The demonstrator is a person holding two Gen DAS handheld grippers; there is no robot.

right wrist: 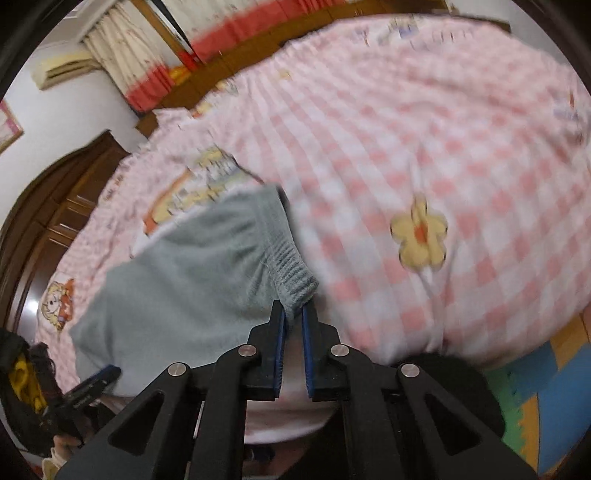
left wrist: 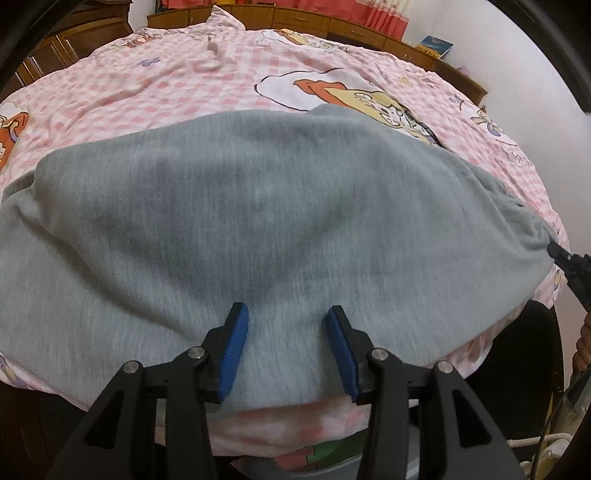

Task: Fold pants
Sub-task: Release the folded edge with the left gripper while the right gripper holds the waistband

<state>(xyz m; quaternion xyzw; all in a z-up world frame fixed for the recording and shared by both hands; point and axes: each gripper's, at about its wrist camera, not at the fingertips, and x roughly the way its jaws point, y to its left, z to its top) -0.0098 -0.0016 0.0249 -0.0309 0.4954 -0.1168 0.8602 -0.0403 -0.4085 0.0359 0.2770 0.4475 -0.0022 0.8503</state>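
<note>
Grey pants (left wrist: 258,221) lie spread on a bed with a pink checked cover. In the left wrist view my left gripper (left wrist: 286,319) hovers over their near edge. Its blue pads (left wrist: 236,339) stand apart and the cloth lies flat beneath them, ungripped. In the right wrist view the pants (right wrist: 192,266) reach in from the left, and my right gripper (right wrist: 292,312) is shut on the corner of their ribbed elastic waistband (right wrist: 291,269). The right gripper's black tip (left wrist: 563,256) also shows at the cloth's far right edge. The left gripper (right wrist: 98,378) appears at the lower left.
The pink checked bed cover (left wrist: 184,85) with cartoon prints spreads far behind the pants. A wooden headboard (left wrist: 288,16) and red curtains stand at the back. Wooden cabinets (right wrist: 48,206) line the left. Coloured foam floor mats (right wrist: 554,398) lie beside the bed.
</note>
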